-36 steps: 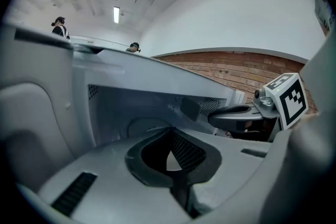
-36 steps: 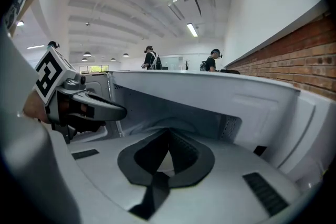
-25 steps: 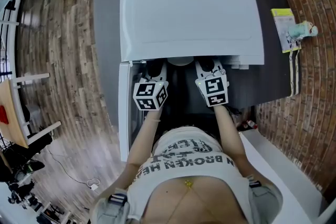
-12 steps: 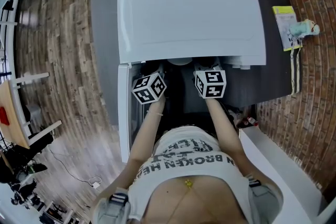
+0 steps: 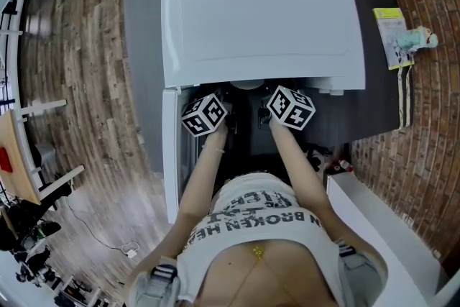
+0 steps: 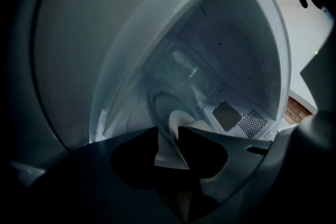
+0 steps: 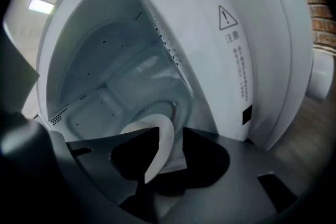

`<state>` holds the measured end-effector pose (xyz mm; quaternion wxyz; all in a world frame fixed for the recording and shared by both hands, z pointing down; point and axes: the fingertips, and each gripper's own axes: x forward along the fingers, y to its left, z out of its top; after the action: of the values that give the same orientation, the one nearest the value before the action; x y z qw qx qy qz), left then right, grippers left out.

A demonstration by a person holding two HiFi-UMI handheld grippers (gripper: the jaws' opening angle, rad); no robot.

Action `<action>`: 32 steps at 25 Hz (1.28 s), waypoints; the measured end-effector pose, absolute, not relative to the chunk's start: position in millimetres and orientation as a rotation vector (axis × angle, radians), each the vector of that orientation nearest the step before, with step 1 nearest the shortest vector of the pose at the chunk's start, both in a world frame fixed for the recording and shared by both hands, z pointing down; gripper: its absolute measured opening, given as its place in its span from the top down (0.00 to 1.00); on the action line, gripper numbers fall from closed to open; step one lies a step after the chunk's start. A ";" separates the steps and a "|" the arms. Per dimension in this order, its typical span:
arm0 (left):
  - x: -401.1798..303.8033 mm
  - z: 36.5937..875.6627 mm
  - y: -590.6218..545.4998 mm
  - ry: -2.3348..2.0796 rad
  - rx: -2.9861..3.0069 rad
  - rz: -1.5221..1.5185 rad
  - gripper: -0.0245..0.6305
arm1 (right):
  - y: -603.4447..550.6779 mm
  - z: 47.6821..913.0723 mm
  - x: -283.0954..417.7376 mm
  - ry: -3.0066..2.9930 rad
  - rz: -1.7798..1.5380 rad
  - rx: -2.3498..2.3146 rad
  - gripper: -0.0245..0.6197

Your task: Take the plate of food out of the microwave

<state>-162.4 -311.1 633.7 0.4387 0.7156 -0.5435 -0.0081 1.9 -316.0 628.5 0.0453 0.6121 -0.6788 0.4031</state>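
Inside the open microwave (image 5: 262,25) lies the white plate (image 7: 157,126). Right gripper (image 7: 170,131) jaws, just opened, straddle its rim without pressing; left gripper (image 6: 168,131) jaws also stand slightly apart around it.

Microwave (image 5: 262,21) sits on counter (image 5: 374,108), with its door (image 5: 169,154) swung open at microwave's front left. Plate (image 7: 155,131) lies inside microwave on turntable (image 7: 181,105). Left gripper (image 6: 169,140) and right gripper (image 7: 171,145) reach into microwave's front opening side by side, left one nearer the door. Plate's rim stands between each one's parted jaws, and the right jaws have just been opening. Packet (image 5: 389,39) lies at counter's edge, right of microwave. Chair (image 5: 29,147) stands well left of microwave.
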 end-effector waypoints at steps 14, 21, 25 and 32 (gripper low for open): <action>-156.2 636.4 -317.2 -1.321 1.746 -0.124 0.84 | -323.7 642.5 -0.3 -2.080 1.351 1.821 0.81; -149.3 636.4 -310.5 -1.277 1.740 -0.113 0.88 | -316.8 643.3 1.3 -2.114 1.431 1.772 0.86; -147.6 632.8 -304.8 -1.277 1.738 -0.106 0.88 | -312.7 634.7 1.6 -2.137 1.402 1.758 0.87; -144.6 632.4 -287.4 -1.276 1.719 -0.094 0.88 | -299.1 629.4 5.1 -2.135 1.364 1.737 0.87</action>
<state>-144.6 -287.4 632.4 0.4789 0.7042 -0.5228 -0.0384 5.1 -299.1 629.4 0.0349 0.5650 -0.6947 0.4438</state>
